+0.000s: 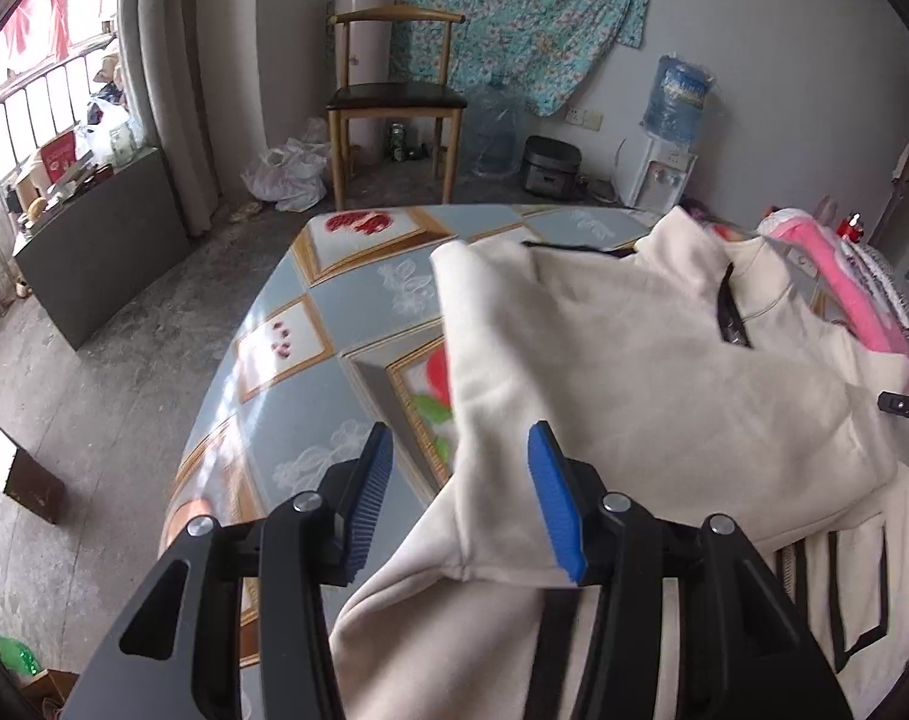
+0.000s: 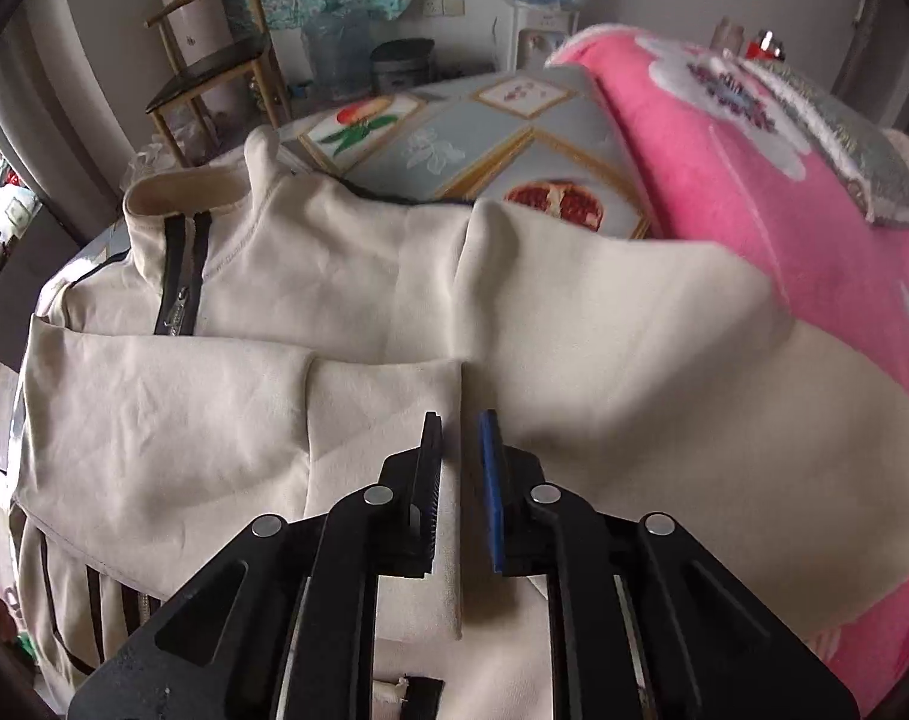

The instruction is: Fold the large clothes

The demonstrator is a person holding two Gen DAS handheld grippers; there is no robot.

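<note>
A cream zip-up jacket [image 1: 634,360] with black trim lies spread on a table covered by a patterned cloth [image 1: 310,330]. Its collar and black zipper [image 2: 181,276] show in the right wrist view, with both sleeves folded across the chest. My left gripper [image 1: 460,438] is open above the left sleeve's cuff [image 1: 484,480], which lies between its blue pads. My right gripper [image 2: 461,420] hovers over the jacket [image 2: 364,312], its jaws a small gap apart, above the edge of the right sleeve's cuff [image 2: 388,408], gripping nothing.
A pink flowered blanket [image 2: 754,210] lies to the right of the jacket. Beyond the table stand a wooden chair [image 1: 394,102], a water dispenser [image 1: 670,138], a rice cooker [image 1: 550,168] and white bags [image 1: 286,174]. A dark cabinet [image 1: 100,240] stands on the left.
</note>
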